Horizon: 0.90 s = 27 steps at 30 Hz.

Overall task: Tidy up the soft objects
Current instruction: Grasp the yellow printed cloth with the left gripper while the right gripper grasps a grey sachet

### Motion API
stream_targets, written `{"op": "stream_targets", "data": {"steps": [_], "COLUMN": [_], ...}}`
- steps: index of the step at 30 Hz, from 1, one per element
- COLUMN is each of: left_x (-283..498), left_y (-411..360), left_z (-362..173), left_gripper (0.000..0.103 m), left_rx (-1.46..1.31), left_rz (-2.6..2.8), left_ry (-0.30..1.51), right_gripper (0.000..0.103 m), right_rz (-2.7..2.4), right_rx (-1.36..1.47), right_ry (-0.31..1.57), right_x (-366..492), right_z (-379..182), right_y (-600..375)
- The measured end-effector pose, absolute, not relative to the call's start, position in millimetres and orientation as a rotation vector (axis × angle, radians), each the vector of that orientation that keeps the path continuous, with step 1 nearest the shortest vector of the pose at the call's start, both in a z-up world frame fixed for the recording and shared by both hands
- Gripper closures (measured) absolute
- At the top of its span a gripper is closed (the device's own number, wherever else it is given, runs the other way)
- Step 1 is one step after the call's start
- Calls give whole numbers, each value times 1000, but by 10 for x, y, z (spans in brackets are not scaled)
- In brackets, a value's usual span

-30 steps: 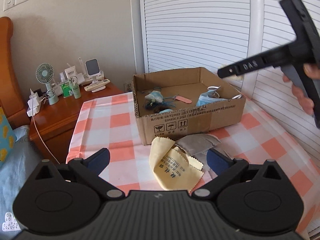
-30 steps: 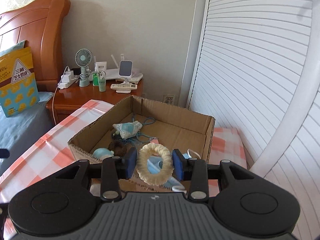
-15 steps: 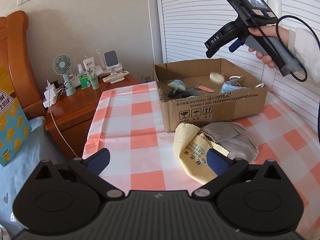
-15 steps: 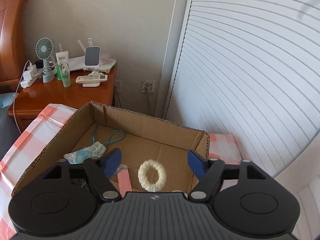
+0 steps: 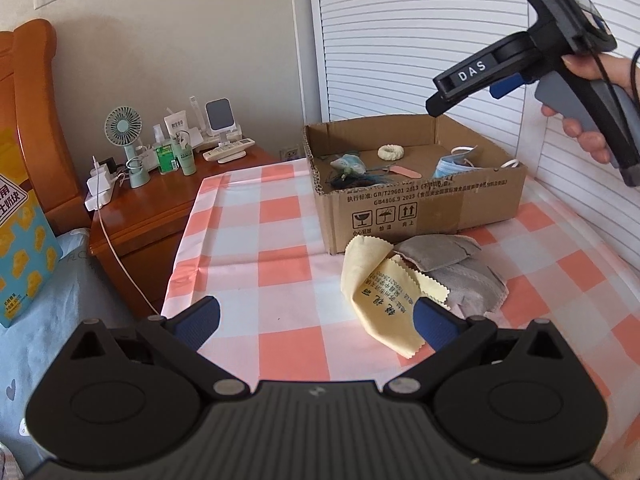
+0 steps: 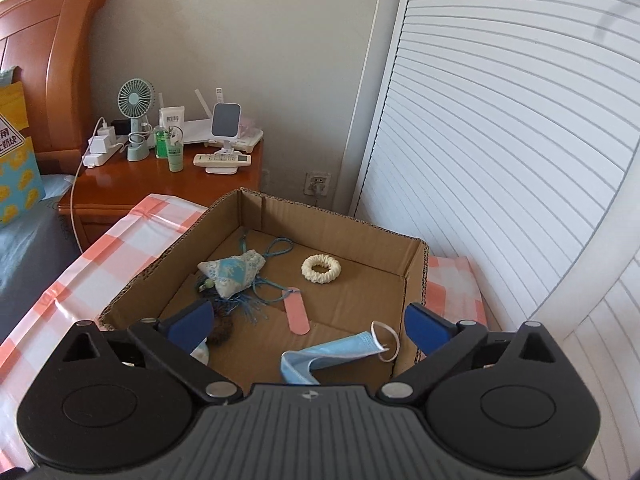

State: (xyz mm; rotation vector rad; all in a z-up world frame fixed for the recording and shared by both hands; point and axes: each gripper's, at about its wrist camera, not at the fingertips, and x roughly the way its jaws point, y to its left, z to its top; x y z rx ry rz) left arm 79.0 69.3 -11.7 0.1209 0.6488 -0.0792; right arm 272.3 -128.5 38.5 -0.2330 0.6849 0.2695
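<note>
- Cardboard box (image 6: 414,280) sits open-topped on the checked tablecloth (image 5: 280,208), its far side near the slatted doors (image 6: 500,160); bare cloth lies to its left.
- Right gripper (image 6: 308,322) hovers above the box's near end, jaws spread wide and empty; cream scrunchie (image 6: 321,268) rests on the box floor beyond the fingertips, well apart from them.
- Blue face mask (image 6: 332,354) lies between and below the right fingers.
- Left gripper (image 5: 316,316) is wide and empty; yellow cloth (image 5: 380,292) and grey pouches (image 5: 452,264) lie in front of the box, by its right finger.
</note>
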Motion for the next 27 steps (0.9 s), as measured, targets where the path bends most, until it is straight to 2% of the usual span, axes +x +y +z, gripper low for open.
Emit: {"op": "stream_targets", "data": {"steps": [5,12,22,23,27], "left_x": [741,714,732,735,737], "left_y": [712,723,732,727,703], "left_z": [-103,-114,-186,-194,-216], "left_gripper": [1,1,1,1,1], "left_rx": [120,119,119,119,130], "left_rz": [-80,-80,-84,-85,-91], "left_ry": [644,649,677,681,690], "right_gripper": [0,0,1,1,21], "right_rz": [300,340,317,316,335], "right_rx": [-216,-214,-212,-223,-240], "right_ry": [686,743,814,814,822], "right_x": [2321,1853,1628,1627,1642], "right_z": [267,-178,-739,-772,-843], "right_y": [-1267,-1239,-1194,-1185,-1156]}}
